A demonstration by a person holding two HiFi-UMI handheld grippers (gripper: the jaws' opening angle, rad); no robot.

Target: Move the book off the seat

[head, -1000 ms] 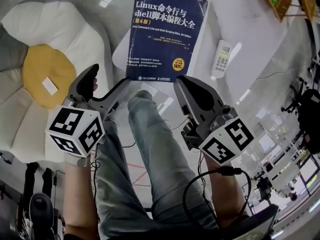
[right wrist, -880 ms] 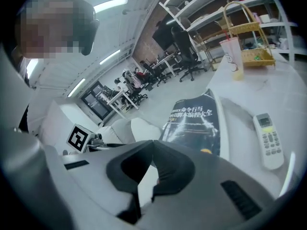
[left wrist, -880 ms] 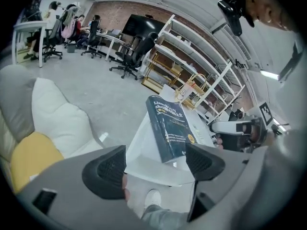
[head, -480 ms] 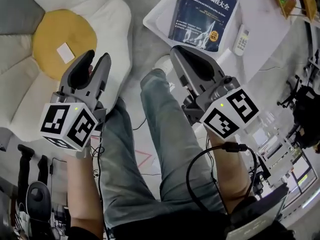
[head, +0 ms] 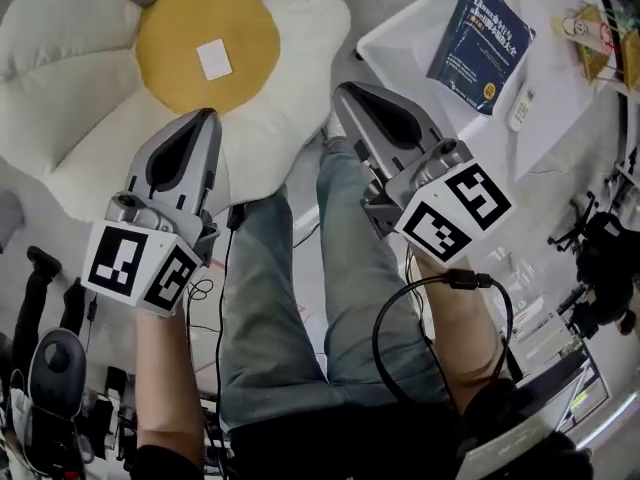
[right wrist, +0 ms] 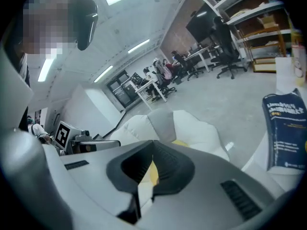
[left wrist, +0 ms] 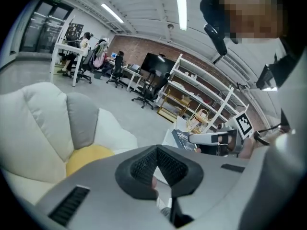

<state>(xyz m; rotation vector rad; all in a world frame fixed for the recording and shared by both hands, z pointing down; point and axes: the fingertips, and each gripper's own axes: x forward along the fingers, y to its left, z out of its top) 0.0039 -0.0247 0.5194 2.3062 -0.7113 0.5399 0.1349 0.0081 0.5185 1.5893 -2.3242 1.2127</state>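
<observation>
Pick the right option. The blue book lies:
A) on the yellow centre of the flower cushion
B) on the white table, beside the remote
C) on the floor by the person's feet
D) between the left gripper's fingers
B: the blue book lies flat on the white table, close to the remote, while the flower cushion carries only a small white slip.
</observation>
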